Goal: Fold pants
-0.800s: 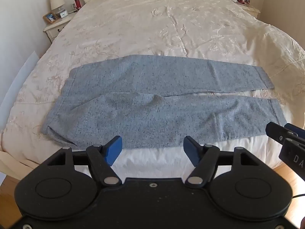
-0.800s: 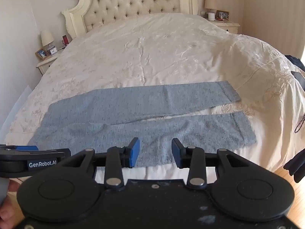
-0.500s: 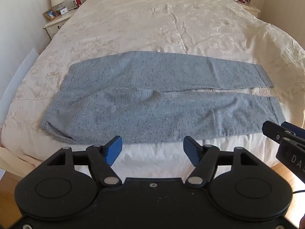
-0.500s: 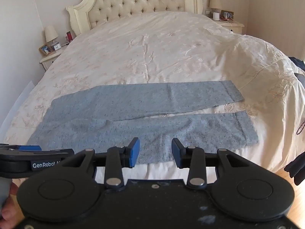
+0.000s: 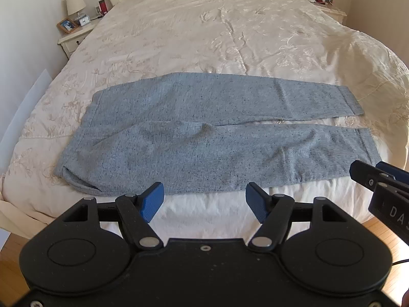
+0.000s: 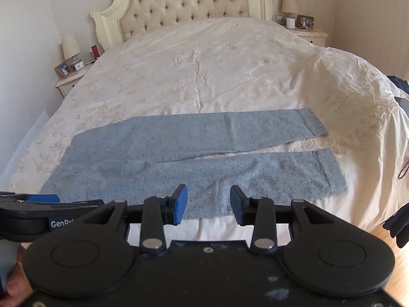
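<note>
Grey speckled pants (image 5: 204,133) lie flat across the foot of a cream bed (image 5: 217,30), waistband at the left, both legs spread side by side toward the right; they also show in the right wrist view (image 6: 204,158). My left gripper (image 5: 205,200) is open and empty, just short of the near leg's edge. My right gripper (image 6: 208,206) is open and empty, above the near leg's edge. The right gripper shows at the left view's right edge (image 5: 378,179); the left gripper shows at the right view's left edge (image 6: 38,202).
A tufted headboard (image 6: 184,5) stands at the far end. Nightstands with lamps and photo frames flank the bed (image 5: 74,33) (image 6: 306,32). Wooden floor (image 6: 398,261) lies in front of the bed. Dark items hang at the right (image 6: 396,225).
Both views have drifted slightly; the pants sit a little lower and nearer in the right view. Both grippers stay open and the pants have not moved.
</note>
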Available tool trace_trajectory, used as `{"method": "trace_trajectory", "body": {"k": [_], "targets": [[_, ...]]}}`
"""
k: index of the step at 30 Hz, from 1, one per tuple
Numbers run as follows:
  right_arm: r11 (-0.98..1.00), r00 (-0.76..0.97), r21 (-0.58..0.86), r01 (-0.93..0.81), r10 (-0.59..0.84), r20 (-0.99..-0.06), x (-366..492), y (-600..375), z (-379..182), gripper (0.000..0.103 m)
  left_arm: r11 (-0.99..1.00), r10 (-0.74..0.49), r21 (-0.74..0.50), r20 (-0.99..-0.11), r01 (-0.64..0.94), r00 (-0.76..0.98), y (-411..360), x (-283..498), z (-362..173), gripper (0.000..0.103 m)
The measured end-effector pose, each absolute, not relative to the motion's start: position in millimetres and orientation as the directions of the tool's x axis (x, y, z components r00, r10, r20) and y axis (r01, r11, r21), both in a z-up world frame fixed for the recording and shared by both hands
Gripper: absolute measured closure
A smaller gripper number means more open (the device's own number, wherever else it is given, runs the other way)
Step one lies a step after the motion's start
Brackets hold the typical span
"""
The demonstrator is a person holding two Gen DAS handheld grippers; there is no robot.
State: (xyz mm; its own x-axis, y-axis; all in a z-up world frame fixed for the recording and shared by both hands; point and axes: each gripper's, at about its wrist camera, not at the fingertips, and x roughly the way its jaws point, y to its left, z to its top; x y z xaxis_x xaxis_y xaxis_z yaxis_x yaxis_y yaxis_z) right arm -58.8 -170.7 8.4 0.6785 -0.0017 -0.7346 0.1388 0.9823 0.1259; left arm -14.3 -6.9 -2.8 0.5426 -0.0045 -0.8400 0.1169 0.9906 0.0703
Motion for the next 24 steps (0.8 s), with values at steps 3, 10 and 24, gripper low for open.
{"method": "trace_trajectory", "body": {"k": [3, 10, 24], "targets": [[0.98, 0.676, 0.135, 0.149, -0.001, -0.737, -58.2, -169.8, 10.7, 0.063, 0.991, -0.004, 0.07, -0.841, 0.117, 0.541, -5.0, -12.1, -1.3, 0.032], [0.978, 0.668, 0.14, 0.155, 0.001, -0.744, -60.8, -169.4, 9.0, 0.063, 0.991, -0.004, 0.07, -0.837, 0.115, 0.548, -3.4, -13.3, 0.8, 0.032], [0.981, 0.66, 0.132, 0.144, 0.004, -0.751, -58.3, -167.0, 7.7, 0.063, 0.991, 0.001, 0.076, -0.833, 0.113, 0.553, -3.4, -13.3, 0.4, 0.032]]}}
